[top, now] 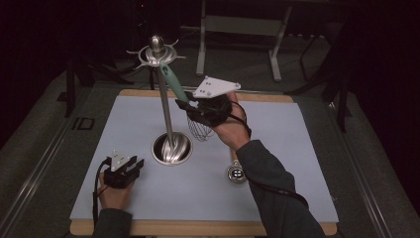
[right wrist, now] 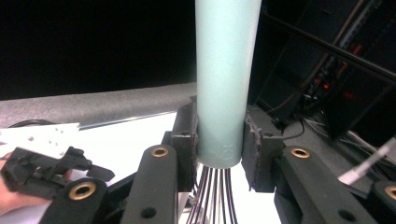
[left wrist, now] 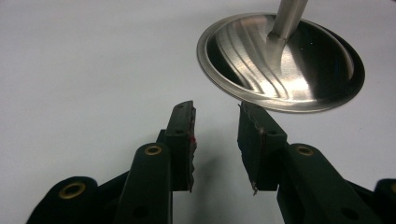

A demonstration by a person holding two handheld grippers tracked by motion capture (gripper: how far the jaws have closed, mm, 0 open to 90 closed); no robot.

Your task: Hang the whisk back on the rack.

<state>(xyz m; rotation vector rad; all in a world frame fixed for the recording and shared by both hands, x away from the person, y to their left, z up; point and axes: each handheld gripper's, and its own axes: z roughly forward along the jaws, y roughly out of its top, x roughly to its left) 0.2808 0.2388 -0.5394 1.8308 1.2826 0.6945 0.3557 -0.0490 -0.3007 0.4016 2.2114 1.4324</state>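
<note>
A whisk with a pale teal handle point(top: 174, 83) and dark wire loops point(top: 200, 129) is held up in the air, tilted, with its handle end close to the hooked crown point(top: 157, 50) of a steel utensil stand. My right gripper point(top: 190, 105) is shut on the whisk handle point(right wrist: 227, 84), its pads point(right wrist: 187, 135) pressing both sides just above the wires point(right wrist: 212, 196). Whether the handle touches a hook I cannot tell. My left gripper point(top: 122, 167) rests low on the mat, front left of the stand's round base point(top: 171, 148), open with nothing between its pads point(left wrist: 184, 135).
The stand's pole point(top: 166, 106) rises from the shiny base point(left wrist: 280, 60) at the middle of the light mat point(top: 124, 119). A small round metal piece point(top: 236, 173) lies on the mat under my right forearm. Dark table legs and frames stand beyond the far edge.
</note>
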